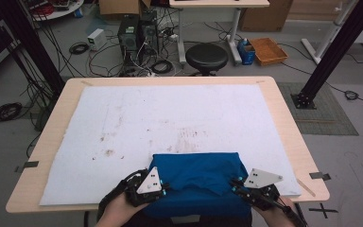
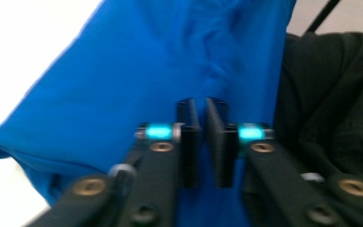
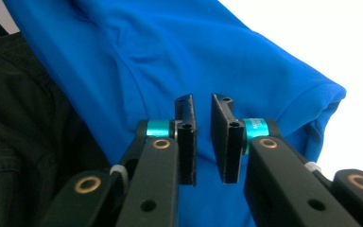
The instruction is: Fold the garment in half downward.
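A folded blue garment [image 1: 199, 177] is seen at the six o'clock edge of the table [image 1: 283, 123], lying on a white sheet [image 1: 170, 123] that covers most of the tabletop; its near part hangs over the table edge toward the person.

The left gripper [image 1: 163, 185] is held at the garment's nine o'clock side, low at about seven o'clock on the table, with its grey three-cornered plate [image 1: 150, 182] on top. In the left gripper view its jaws are seen a narrow gap apart, with the blue garment [image 2: 170, 71] behind and below them; no cloth is pinched between the pads.

The right gripper [image 1: 236, 185] is held at the garment's three o'clock side, at about five o'clock on the table. In the right gripper view its jaws also stand a narrow gap apart, slightly wider than the left pair, with the blue garment [image 3: 194, 61] beyond them and nothing clamped between them. Dark clothing [image 3: 23, 118] of the person is seen at nine o'clock in that view.

Beyond the table, at twelve o'clock, a black stool [image 1: 206, 57] stands on the floor.
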Demonstrator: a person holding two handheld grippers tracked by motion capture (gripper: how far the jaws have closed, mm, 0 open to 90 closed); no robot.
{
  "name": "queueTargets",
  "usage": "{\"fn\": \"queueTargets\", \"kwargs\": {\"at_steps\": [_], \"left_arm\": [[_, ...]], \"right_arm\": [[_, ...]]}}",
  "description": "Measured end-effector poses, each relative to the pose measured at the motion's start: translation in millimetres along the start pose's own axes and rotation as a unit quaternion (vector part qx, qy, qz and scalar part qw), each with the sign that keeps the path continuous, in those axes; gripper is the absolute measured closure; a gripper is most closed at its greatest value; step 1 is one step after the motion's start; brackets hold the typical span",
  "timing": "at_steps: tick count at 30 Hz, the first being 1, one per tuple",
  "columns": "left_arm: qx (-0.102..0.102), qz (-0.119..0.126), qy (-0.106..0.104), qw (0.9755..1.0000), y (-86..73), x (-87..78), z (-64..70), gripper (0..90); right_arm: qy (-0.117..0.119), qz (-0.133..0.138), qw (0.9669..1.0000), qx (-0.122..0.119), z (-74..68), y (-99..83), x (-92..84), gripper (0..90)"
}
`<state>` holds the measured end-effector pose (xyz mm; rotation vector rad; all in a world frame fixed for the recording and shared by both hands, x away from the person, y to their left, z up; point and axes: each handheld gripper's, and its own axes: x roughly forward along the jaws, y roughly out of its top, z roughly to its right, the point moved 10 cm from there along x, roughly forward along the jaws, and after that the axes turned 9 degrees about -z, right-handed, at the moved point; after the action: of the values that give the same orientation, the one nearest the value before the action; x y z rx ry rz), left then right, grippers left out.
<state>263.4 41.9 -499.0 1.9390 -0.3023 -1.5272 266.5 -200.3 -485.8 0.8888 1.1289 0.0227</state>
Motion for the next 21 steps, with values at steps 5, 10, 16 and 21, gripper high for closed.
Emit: {"fn": "queueTargets", "kwargs": {"at_steps": [5,10,16,21], "left_arm": [[-0.028,0.025,0.018,0.9992,10.5,-8.4,-16.8,64.2],[-0.117,0.069,0.058,0.989,19.1,-11.3,-64.8,55.5],[-0.227,0.055,0.071,0.9699,4.9,4.0,-114.3,52.9],[-0.261,0.022,0.06,0.9631,-9.1,17.9,-120.5,53.3]], "right_arm": [[-0.03,0.021,0.999,0.026,24.9,10.4,-7.0,72.5],[-0.037,0.048,0.9937,0.094,67.0,29.1,-1.6,62.8],[-0.024,0.036,0.9829,0.179,108.3,32.9,29.5,59.1],[0.003,-0.006,0.9762,0.217,114.0,17.3,53.7,57.6]]}}
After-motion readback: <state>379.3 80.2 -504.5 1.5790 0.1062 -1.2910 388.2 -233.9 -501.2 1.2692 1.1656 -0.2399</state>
